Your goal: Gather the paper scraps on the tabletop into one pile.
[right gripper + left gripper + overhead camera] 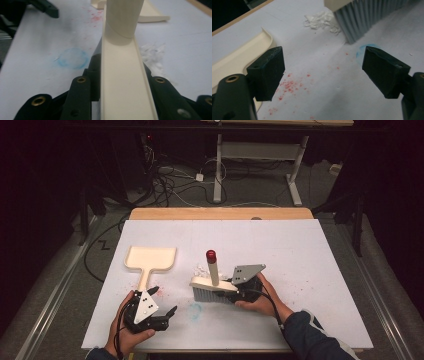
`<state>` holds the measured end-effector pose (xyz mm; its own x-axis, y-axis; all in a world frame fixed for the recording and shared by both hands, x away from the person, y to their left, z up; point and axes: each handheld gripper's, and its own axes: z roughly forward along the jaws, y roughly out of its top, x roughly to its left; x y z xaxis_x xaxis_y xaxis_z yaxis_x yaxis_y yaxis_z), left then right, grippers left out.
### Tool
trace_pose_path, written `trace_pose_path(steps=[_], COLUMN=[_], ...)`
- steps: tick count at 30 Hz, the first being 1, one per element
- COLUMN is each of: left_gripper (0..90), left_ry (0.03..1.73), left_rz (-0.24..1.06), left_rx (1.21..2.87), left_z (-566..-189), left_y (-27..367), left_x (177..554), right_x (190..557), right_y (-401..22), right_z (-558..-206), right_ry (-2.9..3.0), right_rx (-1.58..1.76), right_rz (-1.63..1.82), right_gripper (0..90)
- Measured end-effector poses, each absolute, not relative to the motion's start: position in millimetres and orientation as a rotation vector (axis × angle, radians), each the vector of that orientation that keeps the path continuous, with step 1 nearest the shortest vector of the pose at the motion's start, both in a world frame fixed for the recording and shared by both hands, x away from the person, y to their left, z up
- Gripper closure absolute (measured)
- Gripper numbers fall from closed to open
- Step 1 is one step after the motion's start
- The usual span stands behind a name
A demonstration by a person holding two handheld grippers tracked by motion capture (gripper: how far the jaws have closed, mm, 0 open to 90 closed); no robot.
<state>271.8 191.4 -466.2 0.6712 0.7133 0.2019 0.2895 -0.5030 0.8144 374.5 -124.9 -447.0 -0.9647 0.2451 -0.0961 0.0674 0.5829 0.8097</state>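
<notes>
High view shows the right gripper [239, 290] clamped on the cream block of the brush [214, 283], whose bristles rest on the white table [300, 250] just beside a small pile of white scraps [201, 268]. The left gripper [161, 302] has its jaws wide open with nothing between them, near the handle of the cream dustpan [150, 258].
</notes>
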Motion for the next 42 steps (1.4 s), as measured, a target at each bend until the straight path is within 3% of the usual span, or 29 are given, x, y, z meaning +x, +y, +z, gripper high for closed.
trace_pose_path(steps=[10, 20, 30, 35, 42], left_gripper=[17.2, 17.2, 17.2, 17.2, 17.2], left_ry=[0.752, 0.738, 0.726, 0.713, 0.711], left_rz=[0.687, 0.686, 0.685, 0.685, 0.684], left_rx=[2.121, 2.149, 2.167, 2.177, 2.202], left_z=[-467.8, -469.6, -470.3, -470.0, -471.7], left_y=[187.5, 185.4, 182.5, 181.2, 182.6], left_x=[270.6, 270.0, 271.3, 271.4, 272.5], right_x=[370.6, 345.6, 330.4, 338.6, 338.6], right_y=[-142.8, -202.3, -253.4, -259.6, -260.1], right_z=[-424.1, -392.8, -417.0, -441.9, -435.9], right_ry=[2.502, 2.369, 2.328, 2.33, 2.394], right_rx=[0.355, 0.533, 0.758, 0.876, 0.901], right_rz=[1.394, 1.376, 1.255, 1.199, 1.087], right_gripper=[68.2, 68.3, 68.3, 68.2, 68.3])
